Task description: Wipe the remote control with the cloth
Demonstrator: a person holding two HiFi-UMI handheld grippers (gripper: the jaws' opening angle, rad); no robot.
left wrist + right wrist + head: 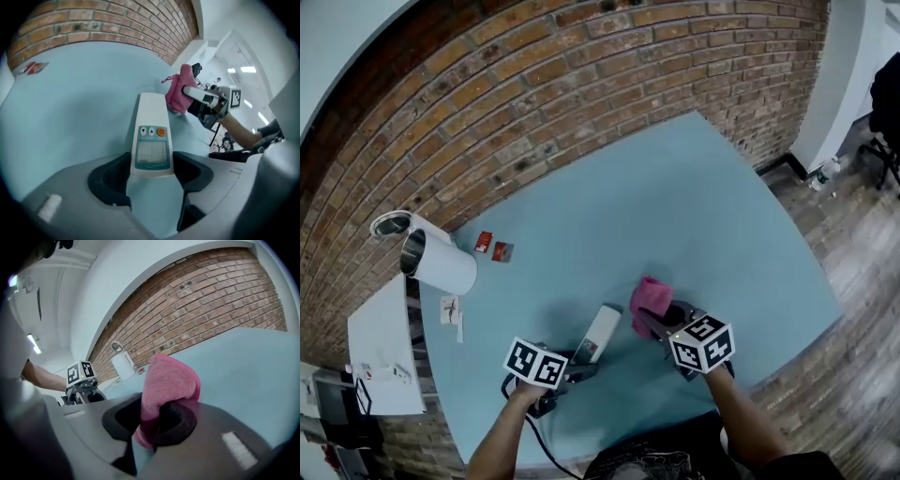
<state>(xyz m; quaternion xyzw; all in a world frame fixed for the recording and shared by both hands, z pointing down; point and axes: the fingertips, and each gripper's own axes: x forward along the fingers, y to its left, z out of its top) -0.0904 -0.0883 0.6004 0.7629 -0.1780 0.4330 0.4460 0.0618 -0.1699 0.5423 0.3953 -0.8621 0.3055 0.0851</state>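
Note:
My left gripper (579,362) is shut on the near end of a white remote control (601,332) with a small screen and an orange button (161,132). In the left gripper view the remote (151,136) sticks out forward from between the jaws (151,172), over the blue table (675,216). My right gripper (656,323) is shut on a folded pink cloth (650,297), which stands up from its jaws (154,420). The cloth (168,380) hangs just right of the remote's far end and I cannot tell if they touch. The right gripper (206,101) and the cloth (177,91) also show beyond the remote.
A white cylinder (441,261) lies on its side at the table's far left, beside a metal cup (391,224). Two small red packets (492,248) lie near it. A white board (384,347) sits off the left edge. A brick wall (534,84) runs behind the table.

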